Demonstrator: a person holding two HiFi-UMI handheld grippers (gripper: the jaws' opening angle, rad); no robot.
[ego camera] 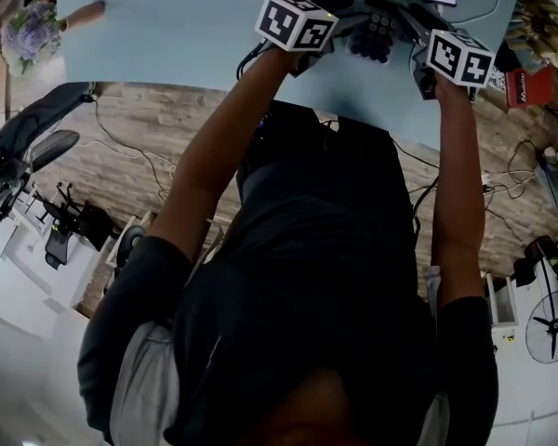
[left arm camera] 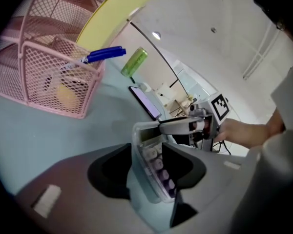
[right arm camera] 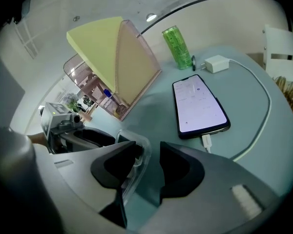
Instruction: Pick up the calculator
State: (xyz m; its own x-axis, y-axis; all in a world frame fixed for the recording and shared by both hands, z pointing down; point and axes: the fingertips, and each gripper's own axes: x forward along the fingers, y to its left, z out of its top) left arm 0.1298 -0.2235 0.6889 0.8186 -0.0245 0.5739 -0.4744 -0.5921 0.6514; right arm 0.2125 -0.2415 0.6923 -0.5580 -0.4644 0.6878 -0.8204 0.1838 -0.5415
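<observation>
Both tools meet on the calculator [ego camera: 372, 37] at the top middle of the head view, over the pale blue tabletop [ego camera: 167, 26]. In the left gripper view, the left tool [left arm camera: 149, 150] is clamped on it: the clear case with its rows of purple keys is wedged edge-on between the two dark jaws, low centre in the frame. The right tool [right arm camera: 149, 150] looks loose to me. In the right gripper view the calculator's clear rim sits between its jaws, snug against the jaw on the frame's left, with a sliver of tabletop showing before the other jaw, so it's not pinching. Can't tell if the calculator is off the tabletop or not

Other stuff around: a pink mesh basket [left arm camera: 44, 77] in the upper left of the left gripper view with a blue pen [left arm camera: 105, 54] poking out, a green can [right arm camera: 177, 45] top centre of the right gripper view, and a phone [right arm camera: 199, 106] lying flat right of centre with a white cable [right arm camera: 263, 116] plugged in
</observation>
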